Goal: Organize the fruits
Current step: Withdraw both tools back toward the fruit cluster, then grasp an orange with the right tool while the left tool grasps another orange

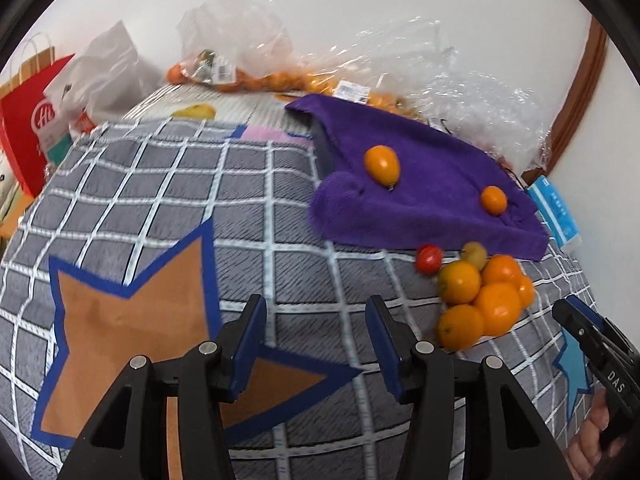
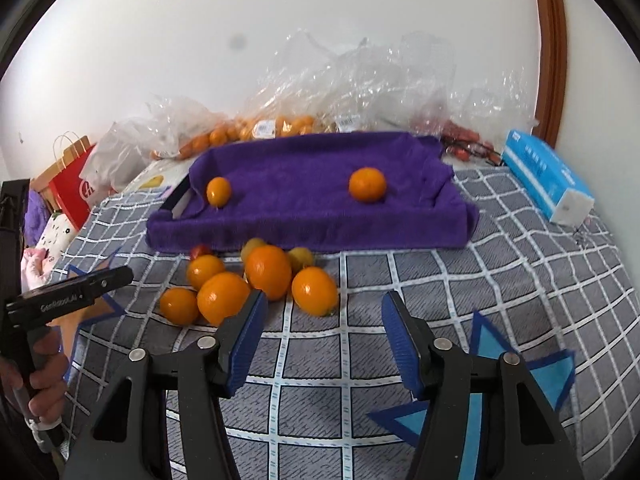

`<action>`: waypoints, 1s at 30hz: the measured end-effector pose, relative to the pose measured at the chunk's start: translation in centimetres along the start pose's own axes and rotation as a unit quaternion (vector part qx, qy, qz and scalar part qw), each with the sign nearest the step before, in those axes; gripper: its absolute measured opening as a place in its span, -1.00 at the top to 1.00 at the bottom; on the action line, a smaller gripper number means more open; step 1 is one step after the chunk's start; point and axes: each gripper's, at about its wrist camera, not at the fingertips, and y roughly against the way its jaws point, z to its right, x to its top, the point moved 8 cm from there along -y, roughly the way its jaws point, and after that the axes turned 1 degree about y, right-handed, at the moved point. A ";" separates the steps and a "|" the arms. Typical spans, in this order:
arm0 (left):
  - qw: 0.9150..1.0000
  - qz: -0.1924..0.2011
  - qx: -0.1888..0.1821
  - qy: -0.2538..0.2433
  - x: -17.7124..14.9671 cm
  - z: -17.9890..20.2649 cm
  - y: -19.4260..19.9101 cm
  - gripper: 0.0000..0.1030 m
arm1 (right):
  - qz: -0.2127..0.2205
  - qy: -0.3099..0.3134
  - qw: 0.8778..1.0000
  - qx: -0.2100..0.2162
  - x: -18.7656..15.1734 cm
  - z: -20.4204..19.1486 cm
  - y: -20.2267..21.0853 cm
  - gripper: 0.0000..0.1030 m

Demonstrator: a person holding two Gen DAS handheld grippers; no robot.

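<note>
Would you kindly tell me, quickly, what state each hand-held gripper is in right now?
Left hand-held gripper: open, nothing between its jaws.
Right hand-held gripper: open, holding nothing; the pile of oranges lies just ahead.

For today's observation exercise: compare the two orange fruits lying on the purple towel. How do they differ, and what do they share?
The left fruit is oval and looks smaller; the right fruit is rounder and looks bigger. The left fruit lies near the purple towel's left edge; the right fruit sits nearer its middle. Both are orange, rest apart on the towel-lined tray, and neither gripper touches them.
</note>
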 end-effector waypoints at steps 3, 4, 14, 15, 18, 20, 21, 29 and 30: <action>1.000 0.012 -0.020 0.011 -0.1 -0.4 0.2 -0.01 | -0.015 0.000 1.000 0.009 -0.4 -0.4 -1.1 0.11; 0.999 0.014 -0.031 0.015 -0.1 -0.3 0.4 -0.03 | -0.019 0.004 1.000 0.012 -0.5 -0.5 -1.4 0.15; 0.999 0.010 -0.045 0.018 -0.1 -0.2 0.1 -0.10 | -0.042 0.033 0.999 -0.006 0.2 -0.6 -4.6 0.15; 0.999 0.010 -0.046 0.018 -0.1 -0.2 0.2 -0.10 | -0.044 0.033 0.998 -0.007 0.1 -0.5 -4.8 0.15; 0.999 0.010 -0.047 0.019 -0.1 -0.1 0.1 -0.12 | -0.045 0.034 0.998 -0.006 0.1 -0.5 -5.2 0.15; 0.999 0.010 -0.049 0.019 -0.1 -0.1 0.1 -0.14 | -0.057 0.026 0.998 -0.001 -0.1 -0.3 -5.8 0.15; 0.999 0.010 -0.049 0.018 -0.1 0.0 0.1 -0.15 | -0.063 0.023 0.998 0.003 -0.2 -0.2 -6.0 0.22; 0.999 0.009 -0.050 0.017 -0.1 0.0 0.1 -0.16 | -0.040 0.018 0.999 0.008 -0.3 0.5 -4.6 0.38; 0.999 0.010 -0.050 0.018 -0.1 0.0 0.1 -0.17 | -0.036 0.019 0.999 0.003 -0.3 0.7 -4.2 0.38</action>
